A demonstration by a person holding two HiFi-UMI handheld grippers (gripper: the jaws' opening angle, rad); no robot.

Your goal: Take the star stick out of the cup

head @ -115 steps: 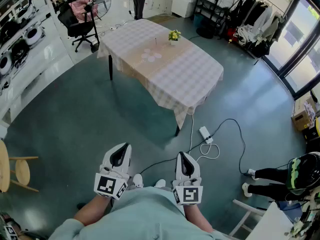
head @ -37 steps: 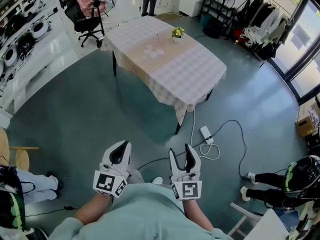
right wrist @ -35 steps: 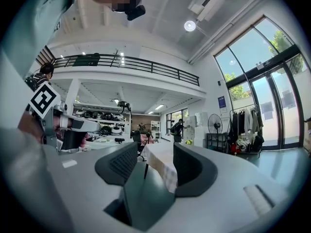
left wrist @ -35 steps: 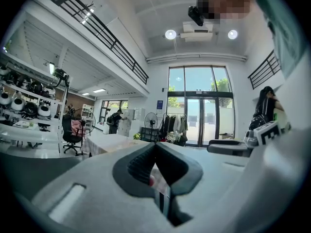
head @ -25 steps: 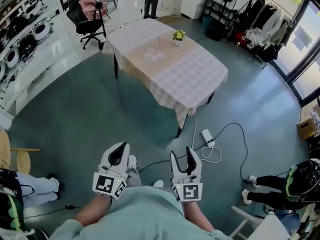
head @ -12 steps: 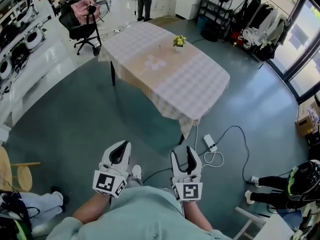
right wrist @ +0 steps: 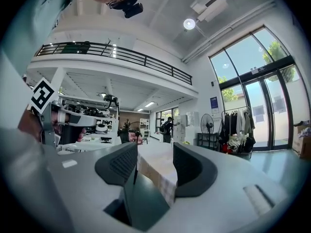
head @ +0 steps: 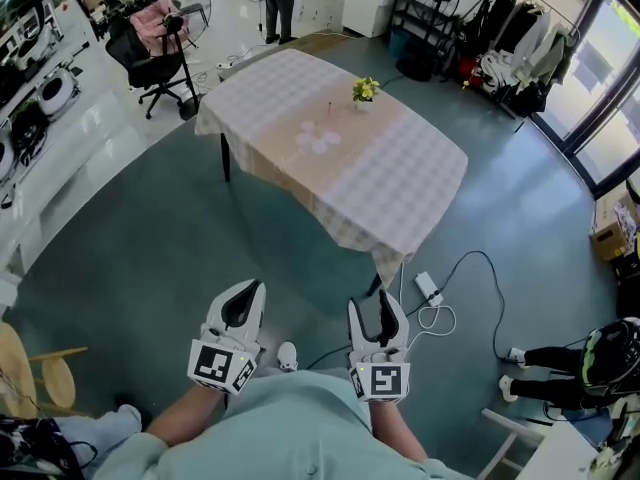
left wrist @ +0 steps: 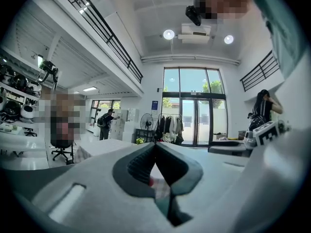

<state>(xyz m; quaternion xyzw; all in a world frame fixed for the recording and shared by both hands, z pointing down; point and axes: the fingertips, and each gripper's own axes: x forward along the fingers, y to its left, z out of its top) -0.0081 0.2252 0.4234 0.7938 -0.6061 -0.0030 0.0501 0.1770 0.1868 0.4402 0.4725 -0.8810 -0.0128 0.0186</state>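
Left tool (head: 245, 303) pinched, right tool (head: 377, 314) parted, facing rectangular checked-cloth table (head: 400, 178).

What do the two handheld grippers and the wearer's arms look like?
The left gripper and right gripper are white moulded shells with dark ribbed jaw pads. Each carries a cube with black-and-white square markers. No cables visible. Person wears a pale green shirt.
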